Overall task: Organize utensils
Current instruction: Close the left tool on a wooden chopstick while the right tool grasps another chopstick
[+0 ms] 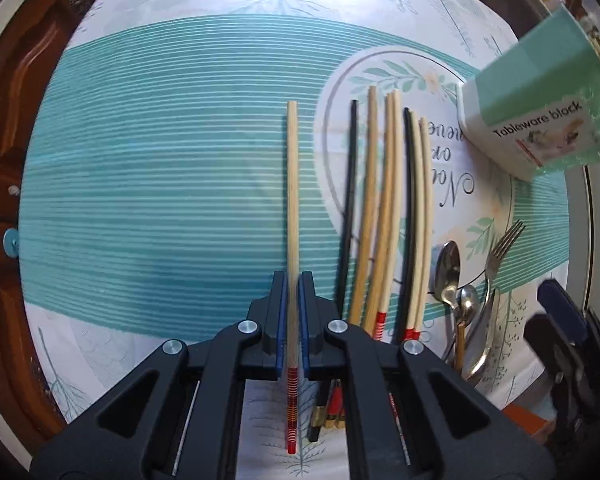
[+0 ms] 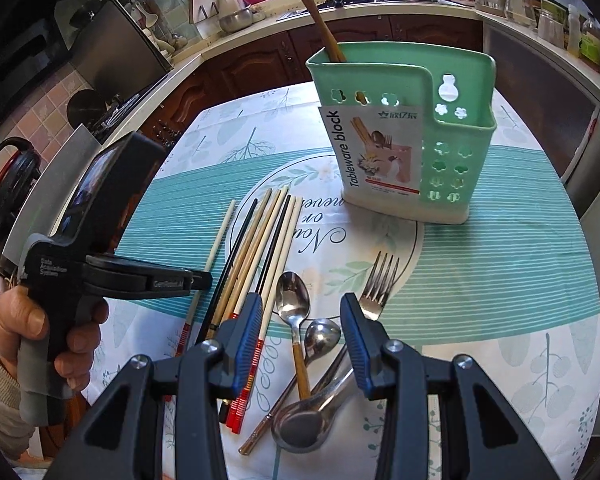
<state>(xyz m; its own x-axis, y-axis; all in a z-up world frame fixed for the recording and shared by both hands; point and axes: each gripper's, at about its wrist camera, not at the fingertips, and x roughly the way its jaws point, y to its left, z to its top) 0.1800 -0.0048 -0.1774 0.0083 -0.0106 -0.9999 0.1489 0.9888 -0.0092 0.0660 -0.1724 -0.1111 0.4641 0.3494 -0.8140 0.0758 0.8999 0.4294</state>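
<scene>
Fingers of my left gripper (image 1: 293, 312) are clamped on a single pale chopstick (image 1: 292, 208) with a red-striped handle end; its shaft runs straight out ahead between the blue pads and its striped end sticks back behind them. It lies apart from the others, on the teal-striped cloth of the counter (image 1: 160, 184). Just right of these fingers lies the bundle of chopsticks (image 1: 384, 216), pale, tan and black, side by side. Further right are the spoons (image 1: 450, 272) and a fork (image 1: 500, 252), and beyond them the green tableware holder (image 1: 540, 120).

On my right gripper (image 2: 302, 340) the fingers stand apart with nothing pinched between them. They hang above the spoons, with a soup ladle (image 2: 308, 420) lying below the gap and the fork's tines just ahead of the right finger. The holder stands upright well ahead, with brown chopsticks (image 2: 316, 12) leaning out of its back compartment. My left hand (image 2: 40, 332) grips its tool to the left.
</scene>
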